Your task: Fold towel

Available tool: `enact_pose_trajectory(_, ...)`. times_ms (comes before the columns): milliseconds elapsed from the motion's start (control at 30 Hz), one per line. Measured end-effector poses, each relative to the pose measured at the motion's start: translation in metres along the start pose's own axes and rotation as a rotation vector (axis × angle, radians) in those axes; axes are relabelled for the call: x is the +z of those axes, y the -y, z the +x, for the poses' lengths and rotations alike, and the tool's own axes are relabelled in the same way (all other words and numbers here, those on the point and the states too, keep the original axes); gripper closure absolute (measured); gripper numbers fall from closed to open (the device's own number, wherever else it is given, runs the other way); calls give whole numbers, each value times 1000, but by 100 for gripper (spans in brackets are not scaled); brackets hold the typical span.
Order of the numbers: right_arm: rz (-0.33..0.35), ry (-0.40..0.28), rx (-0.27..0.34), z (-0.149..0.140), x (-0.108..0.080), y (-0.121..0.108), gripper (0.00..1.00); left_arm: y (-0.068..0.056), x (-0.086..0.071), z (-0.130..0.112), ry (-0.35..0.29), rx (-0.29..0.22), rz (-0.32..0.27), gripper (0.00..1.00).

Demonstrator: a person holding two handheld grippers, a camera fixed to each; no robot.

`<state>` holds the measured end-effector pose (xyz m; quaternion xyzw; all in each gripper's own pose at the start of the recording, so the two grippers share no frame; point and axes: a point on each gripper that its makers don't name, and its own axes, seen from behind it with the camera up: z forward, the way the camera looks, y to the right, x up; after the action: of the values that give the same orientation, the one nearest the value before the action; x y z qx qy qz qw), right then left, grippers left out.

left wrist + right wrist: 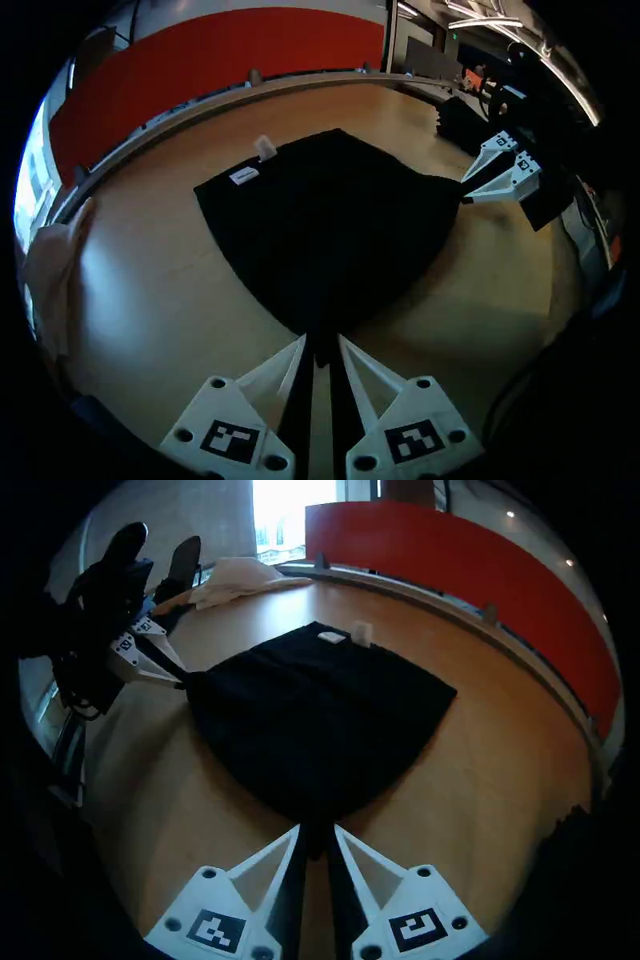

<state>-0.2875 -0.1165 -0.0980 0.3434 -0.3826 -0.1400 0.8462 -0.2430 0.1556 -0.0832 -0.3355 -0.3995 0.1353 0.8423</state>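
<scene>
- White fingers of the left gripper (320, 352) sat at 6 o'clock in the left gripper view, drawn close together and pinching the nearest corner of the black towel (336, 232)
- At 6 o'clock in the right gripper view, the right gripper (318, 836) was likewise pressed onto a towel corner, with dark cloth filling the narrow gap between its fingers
- Seen from the left gripper view, the right gripper stood at 2 o'clock, nipping the towel corner on that side
- Seen from the right gripper view, the left gripper stood at 10 o'clock, holding the corner there
- Between the two grippers, the black towel lay spread out in a rough diamond on the wooden table (152, 304)
- Two small white tags (244, 175) sat at the towel's far edge, toward 11 o'clock in the left gripper view; one lay flat on the cloth, and the other stuck up just beyond it
- Toward 11 o'clock in the right gripper view, a pale cloth (236, 576) lay on the table, well apart from the towel
- Behind the table's far edge ran a red panel (480, 568), from 12 to 3 o'clock in the right gripper view
</scene>
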Motion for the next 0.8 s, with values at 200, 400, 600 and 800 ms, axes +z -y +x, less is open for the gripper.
enact_pose_trajectory(200, -27, -48, -8, 27, -13, -4, 84, 5, -20, 19, -39, -32, 28, 88)
enact_pose_trajectory(400, -45, -87, -18, 50, -28, -6, 84, 5, -39, 34, -61, -64, 41, 88)
enact_pose_trajectory(600, -55, -116, -21, 67, -44, -6, 85, 3, -58, 47, -85, -71, 52, 88)
enact_pose_trajectory(800, -63, -129, -29, 76, -58, -7, 85, 0, -72, 59, -101, -66, 57, 88)
